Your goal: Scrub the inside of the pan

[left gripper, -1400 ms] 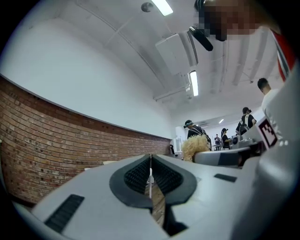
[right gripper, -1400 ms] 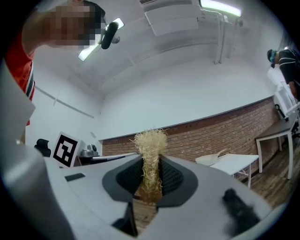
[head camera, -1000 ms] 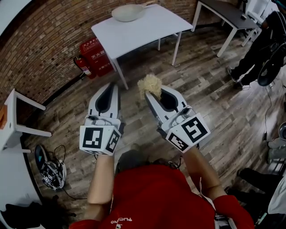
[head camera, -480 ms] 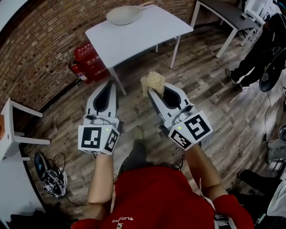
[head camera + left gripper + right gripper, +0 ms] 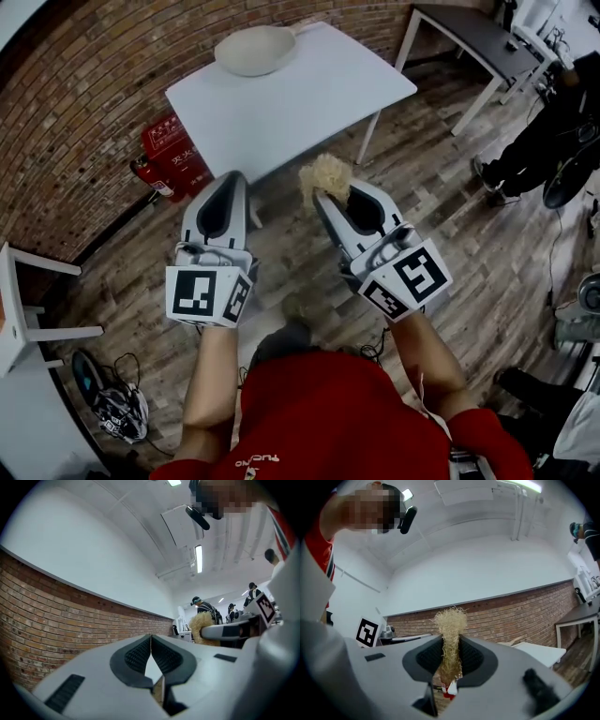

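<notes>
A pale round pan (image 5: pixel 254 49) sits at the far left corner of a white table (image 5: pixel 309 94), its handle pointing right. My right gripper (image 5: pixel 325 190) is shut on a tan fibrous scrubber (image 5: pixel 325 176), which bulges above its jaws (image 5: pixel 450 623). It hangs over the wooden floor, short of the table's near edge. My left gripper (image 5: pixel 234 180) is level with it to the left, shut with nothing between its pads (image 5: pixel 151 644). Both are well away from the pan.
Red fire extinguishers (image 5: pixel 169 155) stand against the brick wall, left of the table. A dark table (image 5: pixel 473 37) is at the back right, with a person (image 5: pixel 539 141) beside it. A white stand (image 5: pixel 23 309) and a helmet (image 5: pixel 117 412) lie at the left.
The table and pan have drawn nearer and lower in the head view, as I step forward. Both grippers keep their pose, the scrubber still held.
</notes>
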Motion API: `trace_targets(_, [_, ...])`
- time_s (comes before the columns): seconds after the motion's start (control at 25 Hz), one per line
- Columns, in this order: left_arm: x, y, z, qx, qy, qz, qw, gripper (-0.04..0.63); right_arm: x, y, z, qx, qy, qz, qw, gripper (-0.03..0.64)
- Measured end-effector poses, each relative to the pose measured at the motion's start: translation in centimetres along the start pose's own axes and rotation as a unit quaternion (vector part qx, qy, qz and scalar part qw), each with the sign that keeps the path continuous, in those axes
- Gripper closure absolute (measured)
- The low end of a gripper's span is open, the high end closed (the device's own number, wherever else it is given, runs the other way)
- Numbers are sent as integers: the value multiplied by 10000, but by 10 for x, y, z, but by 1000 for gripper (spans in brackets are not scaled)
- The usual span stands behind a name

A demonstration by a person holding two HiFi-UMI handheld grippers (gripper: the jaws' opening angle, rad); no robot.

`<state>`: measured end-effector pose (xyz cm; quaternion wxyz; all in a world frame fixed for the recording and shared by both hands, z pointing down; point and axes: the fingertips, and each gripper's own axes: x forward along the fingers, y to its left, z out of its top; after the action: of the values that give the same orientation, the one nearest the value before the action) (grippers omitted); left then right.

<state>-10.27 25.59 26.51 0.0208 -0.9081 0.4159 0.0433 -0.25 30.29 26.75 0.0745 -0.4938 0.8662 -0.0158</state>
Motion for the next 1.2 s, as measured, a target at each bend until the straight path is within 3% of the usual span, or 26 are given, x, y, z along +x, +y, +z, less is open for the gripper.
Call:
trace_targets(0.36, [95, 82, -16, -93, 31, -126, 9999, 581, 107, -68, -10, 67, 74, -126, 9999, 529])
trace_targets(0.68, [157, 107, -29, -213, 180, -167, 9995, 581, 158, -116, -5, -30, 158, -65, 9998, 529])
trace_targets(1.2, [291, 155, -53, -59, 198, 496, 9986, 581, 254, -225, -11, -8, 231, 571, 9981, 529])
